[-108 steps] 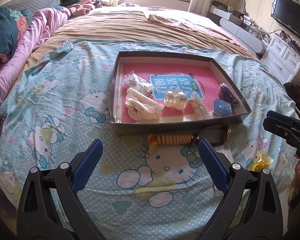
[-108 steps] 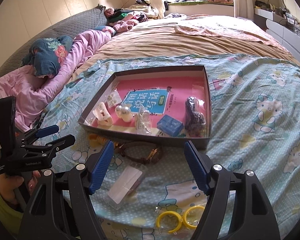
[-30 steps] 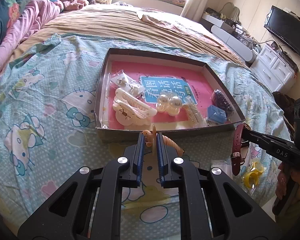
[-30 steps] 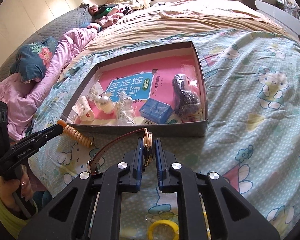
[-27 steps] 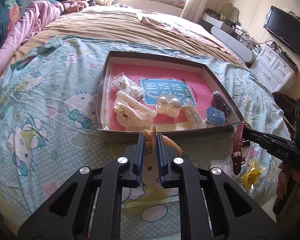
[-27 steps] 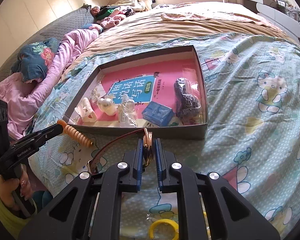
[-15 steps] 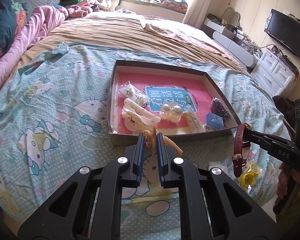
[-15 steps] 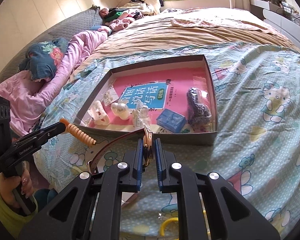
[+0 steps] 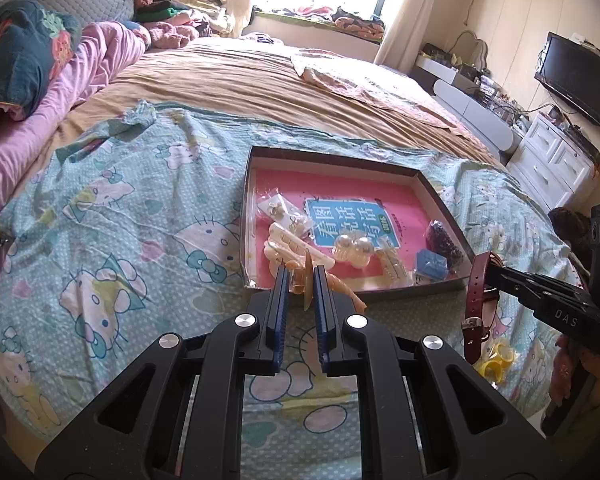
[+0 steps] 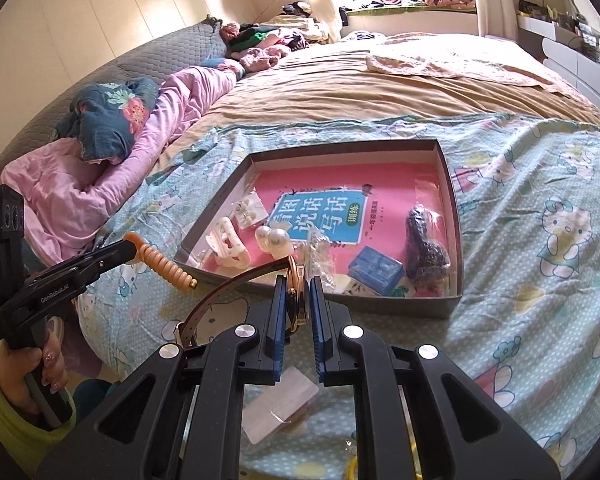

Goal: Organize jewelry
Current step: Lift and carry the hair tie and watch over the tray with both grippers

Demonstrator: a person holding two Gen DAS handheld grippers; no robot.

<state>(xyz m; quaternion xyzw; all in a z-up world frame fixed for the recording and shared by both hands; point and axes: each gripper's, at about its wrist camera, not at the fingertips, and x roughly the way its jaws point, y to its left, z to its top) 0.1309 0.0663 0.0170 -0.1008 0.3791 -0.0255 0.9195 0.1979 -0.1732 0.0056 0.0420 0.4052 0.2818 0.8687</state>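
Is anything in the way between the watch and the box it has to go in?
Only the box's near wall. The watch, clamped in the right gripper, hangs just in front of it. Inside, the blue case and clear packet crowd the near edge; the pink middle is freer.

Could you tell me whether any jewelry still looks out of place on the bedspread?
Yes: yellow rings and a clear plastic packet lie on the cartoon-cat bedspread, outside the dark shallow tray that holds the other pieces.
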